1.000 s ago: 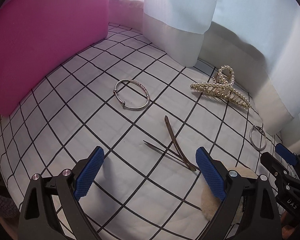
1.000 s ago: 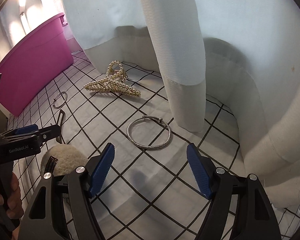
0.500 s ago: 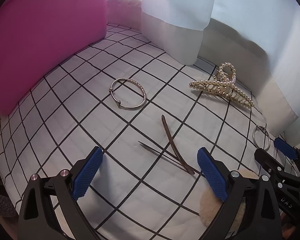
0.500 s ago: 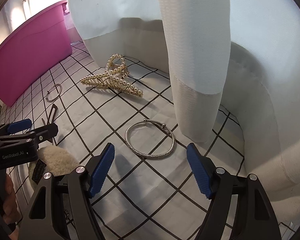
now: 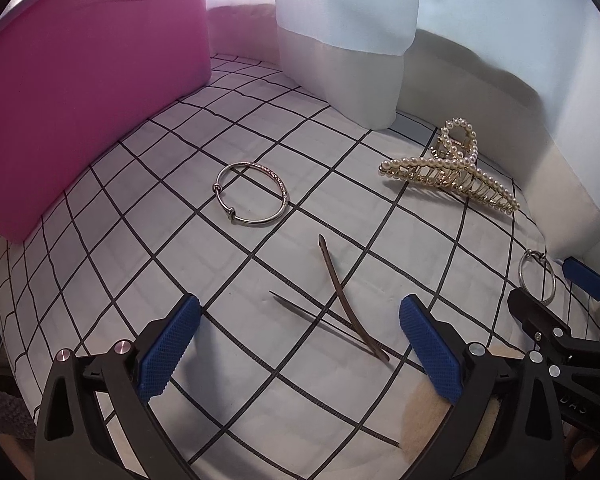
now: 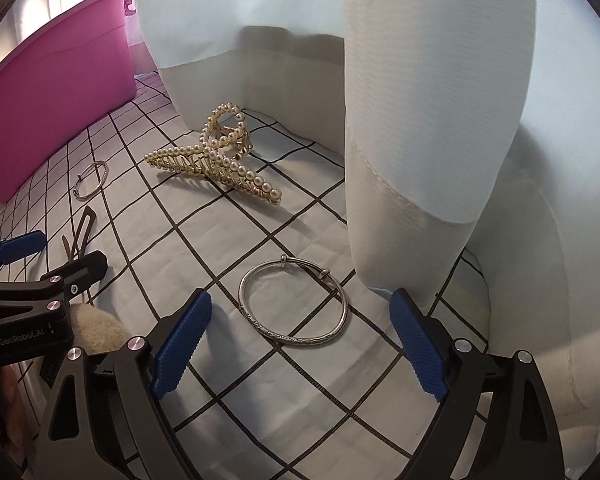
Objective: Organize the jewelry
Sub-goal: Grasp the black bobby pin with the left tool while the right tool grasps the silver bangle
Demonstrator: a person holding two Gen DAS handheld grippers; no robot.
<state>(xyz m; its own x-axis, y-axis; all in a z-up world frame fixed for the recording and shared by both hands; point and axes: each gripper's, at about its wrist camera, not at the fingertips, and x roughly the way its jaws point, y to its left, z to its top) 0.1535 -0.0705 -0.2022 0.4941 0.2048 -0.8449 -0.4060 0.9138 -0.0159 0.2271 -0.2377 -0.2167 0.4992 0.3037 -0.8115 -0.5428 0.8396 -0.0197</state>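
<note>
A checked white cloth (image 5: pixel 260 392) covered the surface and ran under both tools, its grid lines bare over most of the room between them. Pale curtain folds (image 6: pixel 428 120) closed off the far side, one thick fold hanging down just beyond the right tool's right finger, so the open room there was narrow. A pink bin (image 5: pixel 80 100) walled the far left of the left tool. The pearl hair claw (image 6: pixel 216 160) lay ahead and to the left of the right tool, near the curtain's hem. The left tool (image 5: pixel 300 340) hung released and empty, its blue pads wide apart, with a brown hair clip (image 5: pixel 342 300) on the cloth ahead, just beyond its fingertips, and a silver bangle (image 5: pixel 252 194) farther ahead, well apart from the clip. The right tool (image 6: pixel 300 328) was opening, its pads touching nothing; a second bangle (image 6: pixel 294 306) lay flat on the cloth just ahead of the fingertips, at the gap's far end. A cream fluffy thing (image 6: pixel 96 328) sat under the left tool's body, which read "GenRobot.AI" (image 6: pixel 20 338).
</note>
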